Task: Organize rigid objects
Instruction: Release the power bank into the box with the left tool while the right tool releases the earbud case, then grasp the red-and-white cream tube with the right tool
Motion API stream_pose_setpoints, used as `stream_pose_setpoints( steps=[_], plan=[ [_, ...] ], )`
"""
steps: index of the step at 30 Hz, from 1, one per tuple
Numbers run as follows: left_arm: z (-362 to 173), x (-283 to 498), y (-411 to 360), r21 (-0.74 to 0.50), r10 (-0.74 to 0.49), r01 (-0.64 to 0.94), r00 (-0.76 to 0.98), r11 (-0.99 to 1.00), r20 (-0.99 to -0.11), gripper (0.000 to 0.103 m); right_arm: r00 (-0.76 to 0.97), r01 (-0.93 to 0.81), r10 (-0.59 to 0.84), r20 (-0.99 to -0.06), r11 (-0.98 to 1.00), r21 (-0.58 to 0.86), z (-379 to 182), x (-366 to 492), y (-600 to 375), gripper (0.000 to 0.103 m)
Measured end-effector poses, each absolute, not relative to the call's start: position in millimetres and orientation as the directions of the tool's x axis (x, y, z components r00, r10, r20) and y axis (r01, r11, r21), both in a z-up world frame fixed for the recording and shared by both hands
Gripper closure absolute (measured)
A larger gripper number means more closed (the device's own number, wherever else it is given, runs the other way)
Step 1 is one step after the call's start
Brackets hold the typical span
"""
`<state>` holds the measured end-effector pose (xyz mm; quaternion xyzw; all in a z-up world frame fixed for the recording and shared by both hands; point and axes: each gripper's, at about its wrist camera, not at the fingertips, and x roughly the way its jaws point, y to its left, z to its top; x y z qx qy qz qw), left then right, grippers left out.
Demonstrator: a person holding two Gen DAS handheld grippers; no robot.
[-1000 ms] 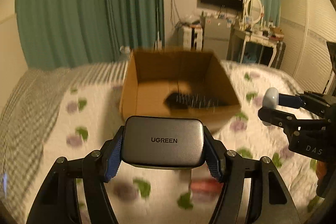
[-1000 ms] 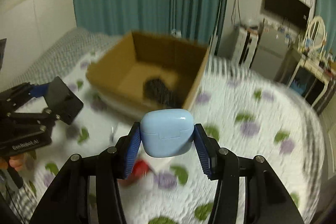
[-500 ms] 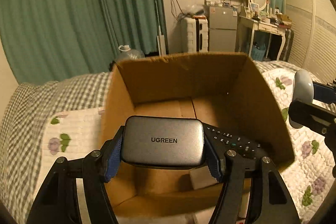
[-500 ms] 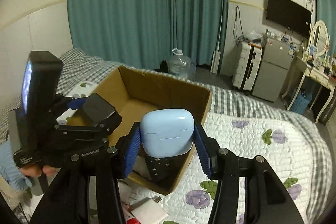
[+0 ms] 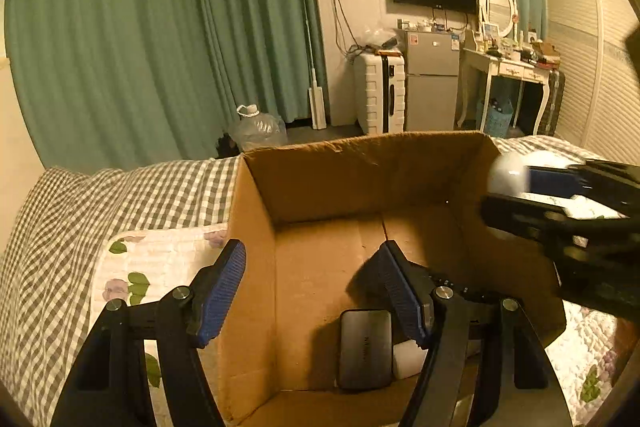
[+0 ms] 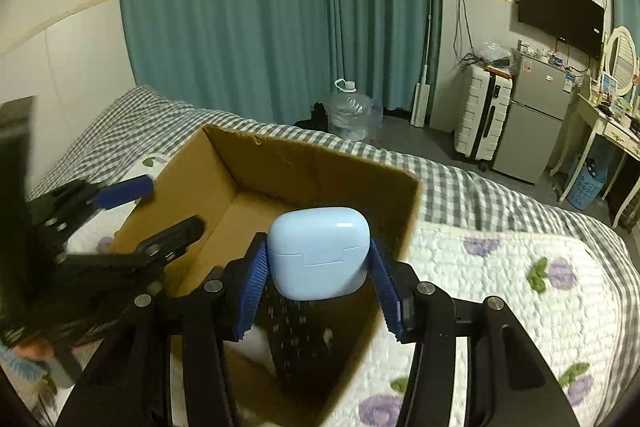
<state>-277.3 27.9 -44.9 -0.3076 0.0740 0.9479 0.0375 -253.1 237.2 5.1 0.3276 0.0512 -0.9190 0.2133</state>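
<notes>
An open cardboard box (image 5: 360, 179) stands on the bed. My left gripper (image 5: 314, 293) is open and empty over the box's near left corner. The grey UGREEN charger (image 5: 365, 347) lies on the box floor beside a white block (image 5: 408, 361) and a black remote (image 5: 456, 287). My right gripper (image 6: 318, 285) is shut on a light blue earbud case (image 6: 318, 253), held above the box (image 6: 304, 171) near its right wall. The right gripper also shows in the left wrist view (image 5: 520, 187), and the left gripper in the right wrist view (image 6: 160, 211). The remote (image 6: 296, 339) shows below the case.
The bed carries a flowered white quilt (image 6: 500, 287) over a checked sheet (image 5: 100, 211). Beyond the bed are a water jug (image 5: 258, 129), a white suitcase (image 5: 380, 91), a small fridge (image 5: 432, 83) and a dressing table (image 5: 508, 67). Green curtains (image 5: 160, 27) hang behind.
My left gripper has opened and the UGREEN charger has dropped to the box floor. My right gripper has moved in over the box with the earbud case.
</notes>
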Motion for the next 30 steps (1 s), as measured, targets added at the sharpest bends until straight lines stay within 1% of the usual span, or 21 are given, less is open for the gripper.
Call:
stream_pose_setpoints(
  steps=[4,5,6,8,10,14,18,22,25,30],
  plan=[
    [-43.0,-272.2,24.6,0.124,0.017,-0.109,-0.815,-0.986,-0.58,0.031,-0.7,0.393,-0.325,-0.636,-0.919,0.037,-4.7,-269.8,231.1,0.053],
    [-41.3,-270.7,23.4,0.126,0.017,-0.109,-0.816,-0.986,-0.578,0.031,-0.698,0.387,-0.32,-0.64,-0.921,0.039,-5.4,-269.7,231.7,0.047],
    [-40.5,-268.3,22.3,0.125,0.02,-0.112,-0.815,-0.986,-0.579,0.031,-0.707,0.378,-0.312,-0.634,-0.925,0.034,-3.9,-266.5,232.9,0.026],
    [-38.0,-258.3,21.6,0.135,0.024,-0.122,-0.821,-0.983,-0.57,0.031,-0.731,0.374,-0.313,-0.606,-0.927,0.026,4.4,-254.2,236.6,0.015],
    [-33.6,-246.2,19.4,0.149,0.013,-0.115,-0.831,-0.982,-0.557,0.031,-0.747,0.366,-0.291,-0.598,-0.931,-0.005,16.5,-239.7,240.4,0.015],
    [-21.0,-214.2,8.3,0.137,0.017,-0.114,-0.827,-0.984,-0.562,0.031,-0.76,0.368,-0.272,-0.59,-0.929,-0.047,35.9,-196.2,245.6,0.014],
    [-11.3,-183.2,-2.9,0.127,0.008,-0.097,-0.825,-0.987,-0.565,0.03,-0.739,0.399,-0.284,-0.611,-0.915,-0.057,40.0,-150.0,246.1,0.013],
    [-12.7,-152.7,-12.9,0.145,-0.014,-0.083,-0.822,-0.986,-0.57,0.03,-0.698,0.445,-0.295,-0.653,-0.892,-0.073,21.6,-114.1,237.1,0.013],
    [-20.1,-135.0,-23.9,0.123,-0.022,-0.059,-0.818,-0.991,-0.575,0.03,-0.66,0.47,-0.302,-0.687,-0.88,-0.065,-2.9,-99.9,229.0,0.013],
    [-53.4,-125.7,-37.9,0.095,-0.041,-0.022,-0.79,-0.995,-0.612,0.03,-0.584,0.529,-0.323,-0.745,-0.847,-0.048,-51.9,-94.4,209.1,0.013]
  ],
)
